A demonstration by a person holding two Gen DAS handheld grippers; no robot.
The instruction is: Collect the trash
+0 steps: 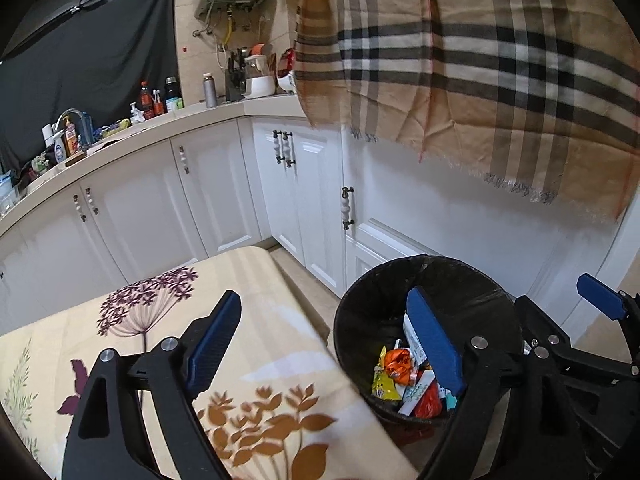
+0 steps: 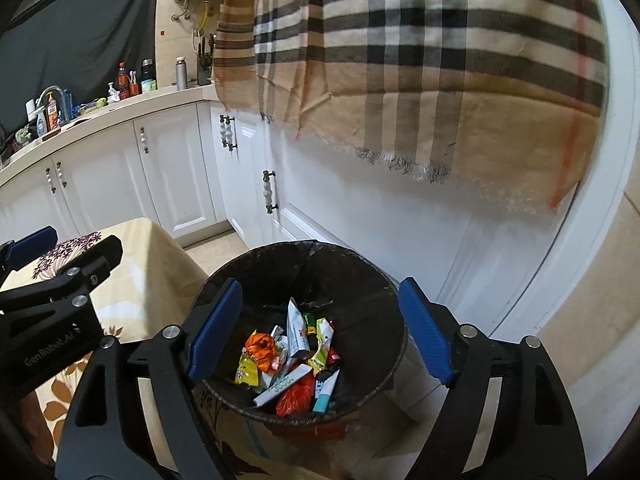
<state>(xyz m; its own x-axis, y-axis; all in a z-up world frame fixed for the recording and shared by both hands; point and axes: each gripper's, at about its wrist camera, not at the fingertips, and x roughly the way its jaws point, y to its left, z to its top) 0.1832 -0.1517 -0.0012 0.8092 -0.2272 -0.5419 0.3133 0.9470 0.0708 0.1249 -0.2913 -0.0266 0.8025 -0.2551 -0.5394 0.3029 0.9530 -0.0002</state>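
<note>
A black trash bin [image 2: 360,276] stands on the floor beside the table; it also shows in the left wrist view [image 1: 452,280]. Inside lie several wrappers [image 2: 288,360], among them an orange crumpled one [image 1: 396,362] and a red one [image 2: 294,396]. My right gripper [image 2: 316,328] is open and empty, held right above the bin's mouth. My left gripper [image 1: 328,344] is open and empty, over the table's right edge, its right finger above the bin. The right gripper [image 1: 600,300] shows at the right of the left wrist view.
A table with a floral cloth [image 1: 256,368] sits left of the bin. White kitchen cabinets [image 1: 304,192] stand behind. A plaid scarf [image 1: 480,64] hangs over the counter above the bin. The counter [image 1: 132,128] holds bottles and a sink tap.
</note>
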